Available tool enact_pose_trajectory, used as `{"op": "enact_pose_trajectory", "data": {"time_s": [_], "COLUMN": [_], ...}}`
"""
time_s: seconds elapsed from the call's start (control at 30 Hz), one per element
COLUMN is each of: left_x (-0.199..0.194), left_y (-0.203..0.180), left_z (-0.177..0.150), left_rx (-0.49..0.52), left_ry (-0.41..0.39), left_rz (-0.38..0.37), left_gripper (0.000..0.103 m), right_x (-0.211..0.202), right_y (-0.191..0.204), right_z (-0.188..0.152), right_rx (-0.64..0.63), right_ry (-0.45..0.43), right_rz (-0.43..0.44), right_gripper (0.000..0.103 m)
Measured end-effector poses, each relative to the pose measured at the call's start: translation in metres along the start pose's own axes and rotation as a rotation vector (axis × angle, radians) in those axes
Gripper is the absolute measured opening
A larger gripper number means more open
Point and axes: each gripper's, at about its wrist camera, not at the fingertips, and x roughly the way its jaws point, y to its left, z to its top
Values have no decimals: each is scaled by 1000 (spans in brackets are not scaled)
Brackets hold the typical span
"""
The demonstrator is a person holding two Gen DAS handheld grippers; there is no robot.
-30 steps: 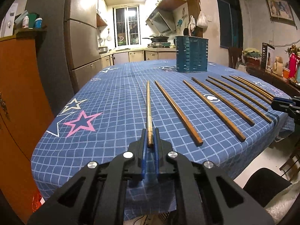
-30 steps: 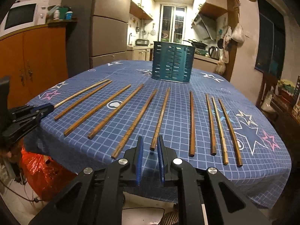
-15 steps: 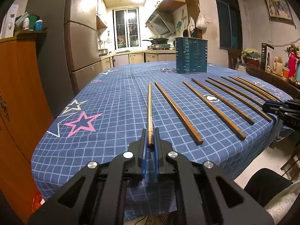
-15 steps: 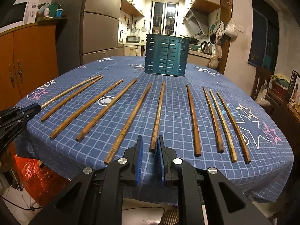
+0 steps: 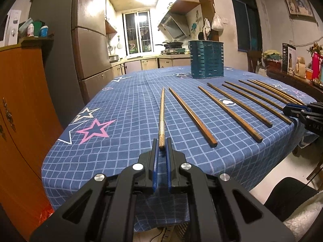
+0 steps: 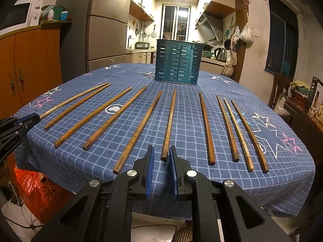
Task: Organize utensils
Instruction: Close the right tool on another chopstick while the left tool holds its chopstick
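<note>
My left tool [image 5: 160, 144] is pinching the near end of the pale chopstick [image 5: 162, 115] at lower centre; my right tool [image 6: 162, 153], slightly parted, is flanking another chopstick [image 6: 169, 125] on the desk [image 6: 201, 177].

A slotted holder [image 6: 178, 63] stands on the far middle of the bench [image 6: 282, 173]. Before the holder, ten chopsticks lie side by side in a fan, their far ends turned toward it, their near ends along the bench's near edge. The leftmost chopstick [image 5: 162, 117] lies well left of the holder, its near end between the left tongs [image 5: 161, 147]. The sixth chopstick from the left [image 6: 169, 125] lies straight before the holder, its near end at the right tongs [image 6: 161, 155]. A fridge [image 6: 105, 30] stands behind the holder, to its left.
</note>
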Motion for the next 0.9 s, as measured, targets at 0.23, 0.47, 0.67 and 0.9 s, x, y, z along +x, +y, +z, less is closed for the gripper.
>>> {"op": "enact_pose_trajectory", "data": {"time_s": [0.23, 0.47, 0.67, 0.9], "left_x": [1, 10, 11, 11], "left_y": [-3, 0, 4, 5], "left_z": [-1, 4, 3, 0], "left_rx": [33, 30, 6, -24], "left_ry": [-8, -1, -3, -18], "left_rz": [22, 6, -20, -20], "left_gripper": [6, 6, 6, 5], "right_x": [-1, -1, 1, 2], "right_y": [3, 3, 2, -2], "right_z": [0, 0, 0, 1], "right_rx": [-4, 0, 1, 34], "right_ry": [-1, -2, -7, -9], "right_rz": [-7, -3, -5, 15], "right_gripper": [17, 17, 17, 14]}}
